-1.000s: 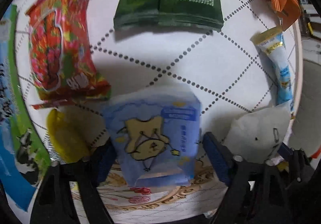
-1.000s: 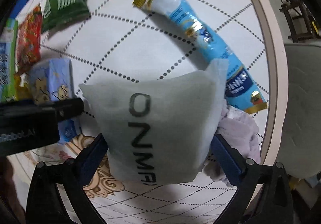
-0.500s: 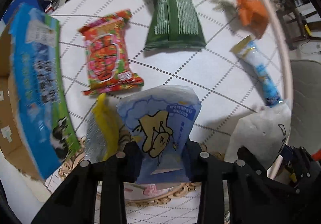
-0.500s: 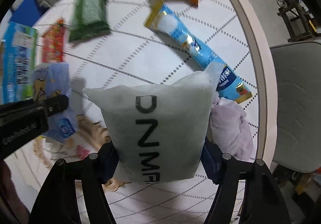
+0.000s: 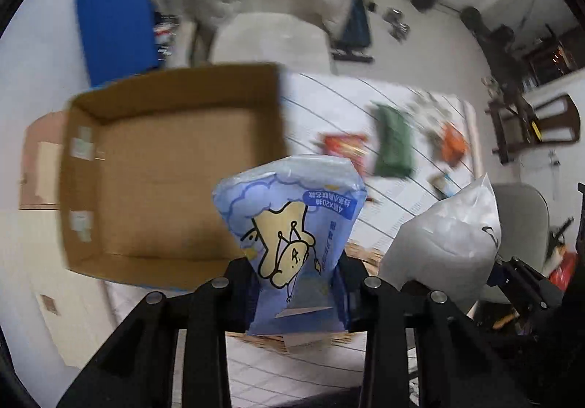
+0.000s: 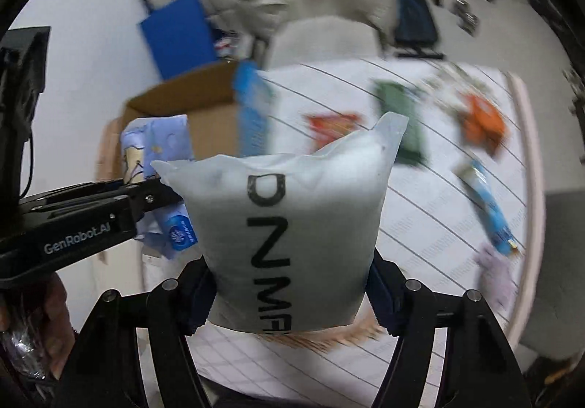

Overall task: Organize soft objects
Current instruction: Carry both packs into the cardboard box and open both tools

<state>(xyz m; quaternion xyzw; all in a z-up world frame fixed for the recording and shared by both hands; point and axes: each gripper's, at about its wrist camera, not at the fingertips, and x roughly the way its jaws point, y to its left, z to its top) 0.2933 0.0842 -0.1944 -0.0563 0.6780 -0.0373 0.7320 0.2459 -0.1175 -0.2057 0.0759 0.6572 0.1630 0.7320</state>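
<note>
pinching a blue tissue pack (image 5: pixel 292 247) at lower centre of the left wrist view, the left gripper (image 5: pixel 296 283) holds it up in front of an open cardboard box (image 5: pixel 172 181) at left; a white pouch (image 5: pixel 446 243) shows at right. in the right wrist view, the right gripper (image 6: pixel 289 294) clamps that white pouch (image 6: pixel 289 225) at centre, the blue pack (image 6: pixel 157 148) at left, blurred snack bags (image 6: pixel 398 122) on the table (image 6: pixel 420 217) beyond.

One box (image 5: pixel 172 184) — roughly seven soft packs (image 5: pixel 292 225).
</note>
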